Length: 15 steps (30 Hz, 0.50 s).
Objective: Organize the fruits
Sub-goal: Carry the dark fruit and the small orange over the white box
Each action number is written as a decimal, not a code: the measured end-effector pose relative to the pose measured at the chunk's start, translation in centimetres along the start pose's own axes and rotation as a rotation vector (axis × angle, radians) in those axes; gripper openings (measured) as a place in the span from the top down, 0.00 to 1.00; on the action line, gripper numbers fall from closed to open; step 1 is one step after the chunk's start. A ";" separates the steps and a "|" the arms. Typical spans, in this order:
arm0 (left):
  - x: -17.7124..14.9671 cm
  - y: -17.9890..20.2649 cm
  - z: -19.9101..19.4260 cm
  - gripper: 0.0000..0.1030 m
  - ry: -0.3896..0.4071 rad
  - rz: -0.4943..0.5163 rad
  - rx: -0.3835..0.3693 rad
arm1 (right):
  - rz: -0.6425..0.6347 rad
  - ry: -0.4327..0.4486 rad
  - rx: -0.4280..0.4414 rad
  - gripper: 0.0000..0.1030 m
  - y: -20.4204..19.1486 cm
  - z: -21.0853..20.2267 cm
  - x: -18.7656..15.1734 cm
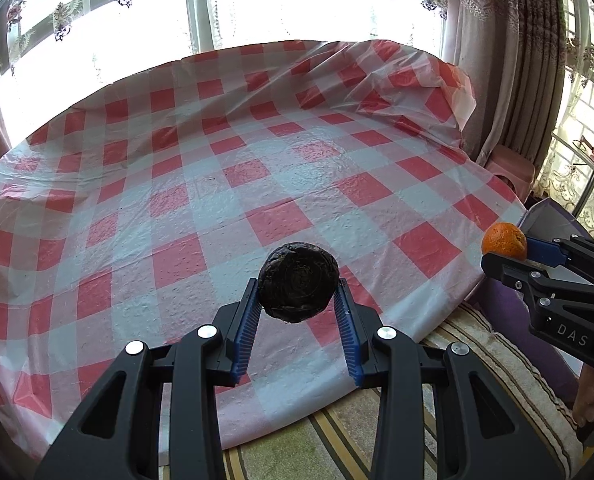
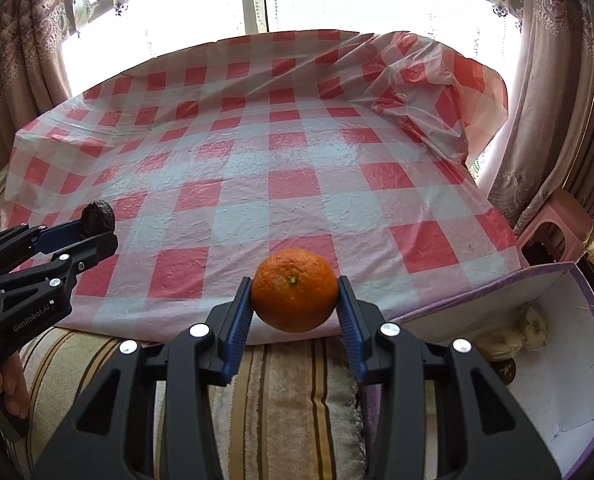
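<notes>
My left gripper (image 1: 298, 294) is shut on a dark, wrinkled round fruit (image 1: 298, 282), held above the near part of the red-and-white checked table cover (image 1: 217, 184). My right gripper (image 2: 295, 294) is shut on an orange (image 2: 295, 290) over the table's near edge. In the left wrist view the orange (image 1: 504, 241) and right gripper (image 1: 509, 254) show at the far right. From the right wrist camera, the dark fruit (image 2: 99, 216) in the left gripper (image 2: 97, 228) appears at the left.
A white box with a purple outside (image 2: 569, 360) stands at the lower right, with pale fruits (image 2: 533, 328) and a dark one inside. A striped towel (image 2: 289, 400) lies below the table edge. A pink stool (image 2: 557, 220) and curtains stand to the right.
</notes>
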<state>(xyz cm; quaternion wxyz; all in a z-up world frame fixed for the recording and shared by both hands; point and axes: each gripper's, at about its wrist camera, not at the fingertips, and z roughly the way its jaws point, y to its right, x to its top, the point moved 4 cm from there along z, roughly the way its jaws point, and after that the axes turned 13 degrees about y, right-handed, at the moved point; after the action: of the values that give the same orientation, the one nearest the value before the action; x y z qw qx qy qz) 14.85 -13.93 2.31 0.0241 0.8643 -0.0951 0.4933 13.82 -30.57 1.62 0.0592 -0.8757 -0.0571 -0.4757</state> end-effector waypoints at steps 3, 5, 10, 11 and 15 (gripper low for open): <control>0.1 1.2 0.0 0.65 -0.001 0.017 -0.019 | 0.012 -0.008 -0.024 0.60 1.6 -0.4 -0.6; 0.1 1.9 0.0 0.65 -0.003 0.028 -0.030 | 0.021 -0.014 -0.041 0.60 2.6 -0.7 -1.1; 0.1 4.1 -0.1 0.65 -0.006 0.058 -0.064 | 0.045 -0.022 -0.084 0.60 5.4 -1.6 -2.2; 0.1 4.5 -0.1 0.65 -0.007 0.064 -0.071 | 0.050 -0.025 -0.095 0.60 6.0 -1.8 -2.4; 0.0 6.5 0.0 0.65 -0.012 0.091 -0.103 | 0.072 -0.036 -0.139 0.60 8.7 -2.6 -3.3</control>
<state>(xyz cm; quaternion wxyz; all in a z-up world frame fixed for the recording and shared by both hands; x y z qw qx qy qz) 13.63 -20.35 1.97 0.0456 0.8597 -0.1596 0.4830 11.27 -39.70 -0.20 0.0142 -0.8877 0.0067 -0.4601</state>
